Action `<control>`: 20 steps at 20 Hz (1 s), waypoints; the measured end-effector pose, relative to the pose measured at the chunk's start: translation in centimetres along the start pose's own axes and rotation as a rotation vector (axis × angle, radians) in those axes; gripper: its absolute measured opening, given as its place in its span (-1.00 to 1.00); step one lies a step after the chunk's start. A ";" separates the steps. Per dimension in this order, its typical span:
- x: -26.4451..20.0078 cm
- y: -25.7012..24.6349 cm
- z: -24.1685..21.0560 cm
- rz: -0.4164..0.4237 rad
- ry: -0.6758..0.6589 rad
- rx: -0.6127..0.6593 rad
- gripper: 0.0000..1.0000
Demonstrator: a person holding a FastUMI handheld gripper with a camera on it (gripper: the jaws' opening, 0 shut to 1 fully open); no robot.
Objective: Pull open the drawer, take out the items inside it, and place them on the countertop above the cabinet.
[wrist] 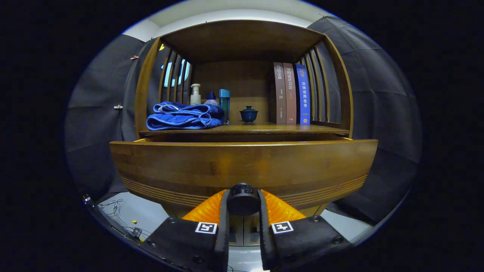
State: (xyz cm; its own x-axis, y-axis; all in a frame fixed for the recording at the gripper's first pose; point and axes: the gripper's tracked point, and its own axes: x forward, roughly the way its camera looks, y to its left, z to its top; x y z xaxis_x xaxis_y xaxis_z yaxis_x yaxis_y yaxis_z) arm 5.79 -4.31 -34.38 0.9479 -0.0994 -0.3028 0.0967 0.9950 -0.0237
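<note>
Drawer (242,166) stands pulled part-way out of the cabinet (340,87), near, just under the countertop (264,129). The gripper (242,206) has both fingers clamped on its round knob (242,199). On the countertop: three upright books (292,93) at the right, a folded blue towel (184,116) at the left, bottles (210,98) behind it, and a small lidded cup (248,113) in the middle.
</note>
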 end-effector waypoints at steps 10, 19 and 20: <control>-5.7 -0.2 -1.5 -0.012 0.023 0.007 -0.25; -6.8 -0.1 -1.9 -0.007 0.027 0.001 -0.24; -6.8 -0.2 -2.1 -0.007 0.037 -0.005 -0.22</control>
State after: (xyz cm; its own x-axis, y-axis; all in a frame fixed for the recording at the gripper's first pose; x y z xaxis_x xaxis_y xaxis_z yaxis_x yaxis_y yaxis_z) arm -1.34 -3.80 -34.32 0.9352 -0.1061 -0.3379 0.1017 0.9943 -0.0307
